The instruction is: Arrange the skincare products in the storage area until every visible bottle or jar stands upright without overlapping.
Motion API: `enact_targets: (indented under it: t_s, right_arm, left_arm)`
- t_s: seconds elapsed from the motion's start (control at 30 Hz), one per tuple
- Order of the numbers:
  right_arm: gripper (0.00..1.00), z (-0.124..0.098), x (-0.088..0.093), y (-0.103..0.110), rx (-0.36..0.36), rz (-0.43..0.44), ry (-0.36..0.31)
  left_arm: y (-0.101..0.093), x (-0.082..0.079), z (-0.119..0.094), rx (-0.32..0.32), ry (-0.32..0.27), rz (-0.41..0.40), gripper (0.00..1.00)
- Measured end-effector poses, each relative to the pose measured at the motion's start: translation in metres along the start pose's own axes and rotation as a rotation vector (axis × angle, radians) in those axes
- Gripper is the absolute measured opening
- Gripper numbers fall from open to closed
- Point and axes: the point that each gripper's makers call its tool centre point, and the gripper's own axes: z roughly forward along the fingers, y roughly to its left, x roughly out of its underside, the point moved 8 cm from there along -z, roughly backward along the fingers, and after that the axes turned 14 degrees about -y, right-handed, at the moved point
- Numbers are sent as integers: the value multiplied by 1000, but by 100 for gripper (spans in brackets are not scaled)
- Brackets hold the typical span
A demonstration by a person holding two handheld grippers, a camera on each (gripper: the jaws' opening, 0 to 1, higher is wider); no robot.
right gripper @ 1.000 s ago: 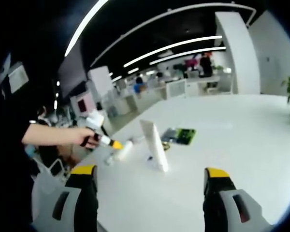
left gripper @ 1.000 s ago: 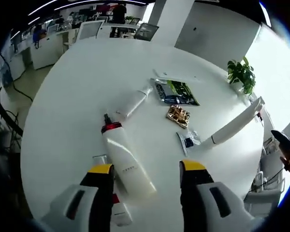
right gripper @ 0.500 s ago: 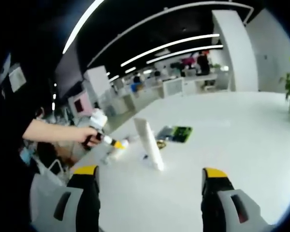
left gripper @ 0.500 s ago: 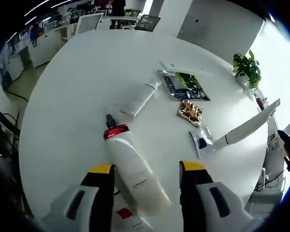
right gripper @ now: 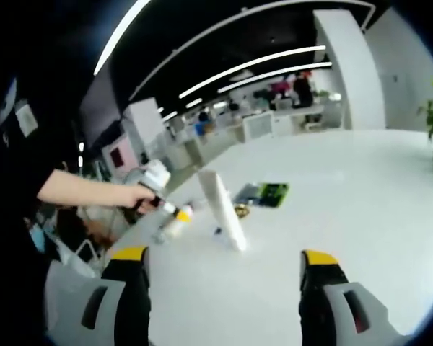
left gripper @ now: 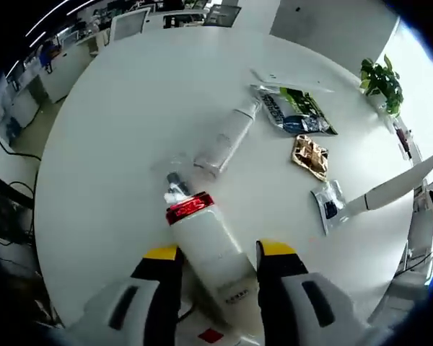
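Left gripper (left gripper: 215,254) at lower centre, jaws parted, right gripper (right gripper: 222,259) jaws wide apart, bare forearm (right gripper: 86,191) at left edge

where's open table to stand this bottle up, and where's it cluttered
Bare table lies on the far side of the red-banded bottle and slim bottle, out to the rim. Crowded: the other side, where the dark pouch, gold packet, sachet and white tube cluster.
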Motion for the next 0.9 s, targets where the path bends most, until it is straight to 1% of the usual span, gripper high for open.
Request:
enact_targets:
  t_s: [0.13,0.43,0.63,0.7,0.77,0.9]
  right_arm:
    - [81,0,2,0,0,4,7]
    - [80,-5,5,-4,17,11,12]
    - [80,-4,8,-3,15,16,17]
    - [80,-4,9,-2,14,18,18]
    - [79,-3,9,-2,13,19,18]
    - [79,-3,7,-2,12,20,15]
  left_arm:
    - [-1,0,-1,-4,12,25,38]
    - [1,0,-2,3,34,19,34]
    - [2,2,-3,9,43,-21,30]
    - [3,3,-4,9,44,-46,28]
    - [7,3,-4,0,38,-90,27]
    - [8,3,-5,-6,25,-117,26]
